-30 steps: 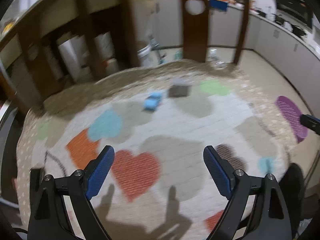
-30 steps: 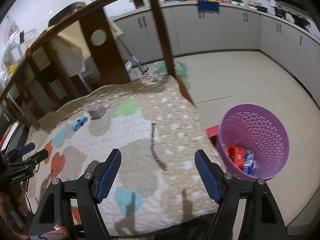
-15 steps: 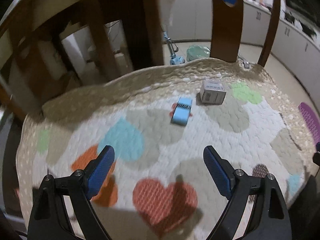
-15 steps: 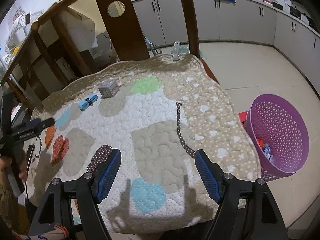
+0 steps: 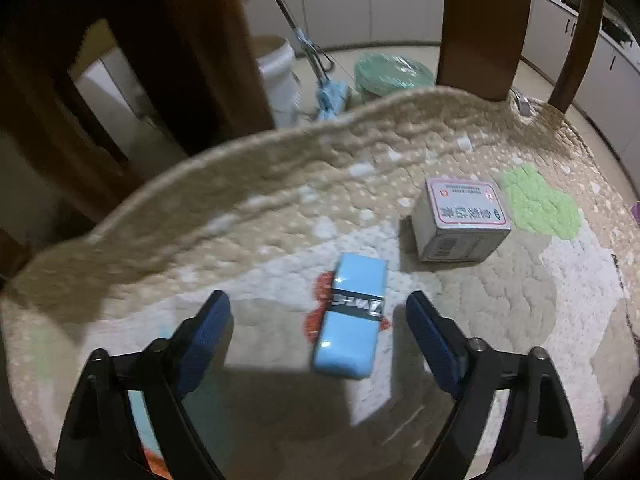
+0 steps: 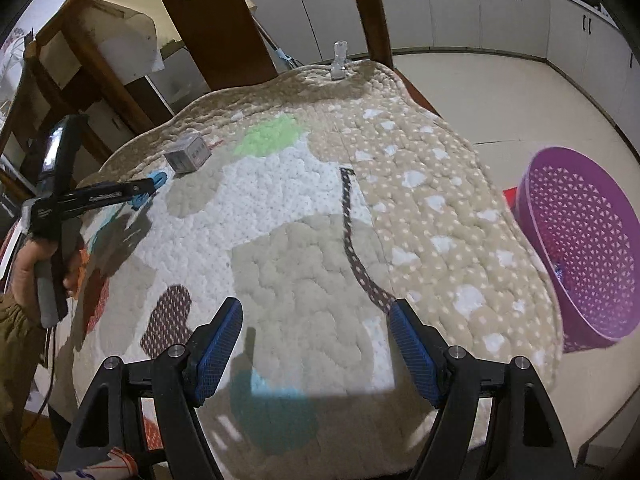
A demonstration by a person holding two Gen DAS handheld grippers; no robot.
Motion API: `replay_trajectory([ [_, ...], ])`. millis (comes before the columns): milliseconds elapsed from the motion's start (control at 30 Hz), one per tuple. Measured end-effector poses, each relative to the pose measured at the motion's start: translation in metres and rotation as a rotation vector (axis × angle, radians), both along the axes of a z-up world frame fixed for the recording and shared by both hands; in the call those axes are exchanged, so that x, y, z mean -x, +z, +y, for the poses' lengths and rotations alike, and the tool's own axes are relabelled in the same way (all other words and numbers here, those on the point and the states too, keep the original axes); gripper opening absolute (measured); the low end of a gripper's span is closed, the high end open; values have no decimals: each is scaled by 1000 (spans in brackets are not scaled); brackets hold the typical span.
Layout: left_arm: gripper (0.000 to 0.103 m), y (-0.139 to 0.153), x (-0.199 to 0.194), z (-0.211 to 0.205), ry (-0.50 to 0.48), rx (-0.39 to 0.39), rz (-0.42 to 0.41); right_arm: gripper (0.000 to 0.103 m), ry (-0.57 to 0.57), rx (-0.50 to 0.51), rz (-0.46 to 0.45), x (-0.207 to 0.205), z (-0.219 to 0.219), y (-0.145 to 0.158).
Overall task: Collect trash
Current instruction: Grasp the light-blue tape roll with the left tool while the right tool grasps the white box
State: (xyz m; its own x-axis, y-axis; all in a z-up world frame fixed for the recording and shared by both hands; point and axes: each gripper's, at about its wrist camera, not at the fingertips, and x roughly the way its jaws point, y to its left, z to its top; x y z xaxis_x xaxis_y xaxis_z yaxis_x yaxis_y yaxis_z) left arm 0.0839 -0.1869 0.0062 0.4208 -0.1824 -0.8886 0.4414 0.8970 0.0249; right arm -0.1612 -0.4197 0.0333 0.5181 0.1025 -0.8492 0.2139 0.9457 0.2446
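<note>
I have the left gripper [image 5: 318, 322] down over the quilted cover [image 5: 500, 320] of the table, and its jaws have just been closing in a little, though they are spread wide and neither pad touches anything. The light blue packet [image 5: 352, 320] with the dark band lies between them, nearer the right pad, flat on the cover and a bit askew. Just beyond it, to the far right, sits the small grey carton [image 5: 460, 220] with the red-bordered label, apart from the packet. Those two look to me like the trash left on the cover. My right gripper [image 6: 316, 344] hangs over the near part of the cover with its jaws spread and nothing between them. From that side I can see the purple basket [image 6: 580, 248] on the floor to the right of the table, well apart from both pieces; a scrap of something shows low inside it, so I judge that part of the collecting is already done. What remains, as I read it, is to pinch the blue packet, carry it across to the basket, then come back for the carton. A clear clip [image 6: 339, 60] at the far edge appears to hold the cover down.
</note>
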Motion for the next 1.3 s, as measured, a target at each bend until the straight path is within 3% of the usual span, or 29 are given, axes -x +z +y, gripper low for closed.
replay_trajectory([
  [33, 58, -4, -1, 0, -3, 21, 34, 80, 6, -1, -4, -4, 2, 0],
  [133, 25, 0, 5, 4, 9, 43, 28, 80, 43, 8, -14, -22, 13, 4],
  [533, 25, 9, 66, 82, 139, 227, 136, 80, 269, 23, -100, -136, 83, 22],
  [733, 25, 17, 87, 114, 207, 301, 142, 81, 240, -39, -66, -200, 98, 9],
  [867, 25, 17, 94, 120, 230, 297, 137, 81, 213, -35, -25, -228, 111, -7],
  [933, 25, 16, 96, 118, 226, 280, 133, 79, 217, -13, -6, -235, 119, -14],
  [1000, 25, 16, 100, 119, 220, 269, 133, 62, 215, 9, 8, -239, 124, -19],
  [1300, 25, 30, 124, 105, 176, 288, 131, 61, 192, -10, -17, -194, 103, 7],
])
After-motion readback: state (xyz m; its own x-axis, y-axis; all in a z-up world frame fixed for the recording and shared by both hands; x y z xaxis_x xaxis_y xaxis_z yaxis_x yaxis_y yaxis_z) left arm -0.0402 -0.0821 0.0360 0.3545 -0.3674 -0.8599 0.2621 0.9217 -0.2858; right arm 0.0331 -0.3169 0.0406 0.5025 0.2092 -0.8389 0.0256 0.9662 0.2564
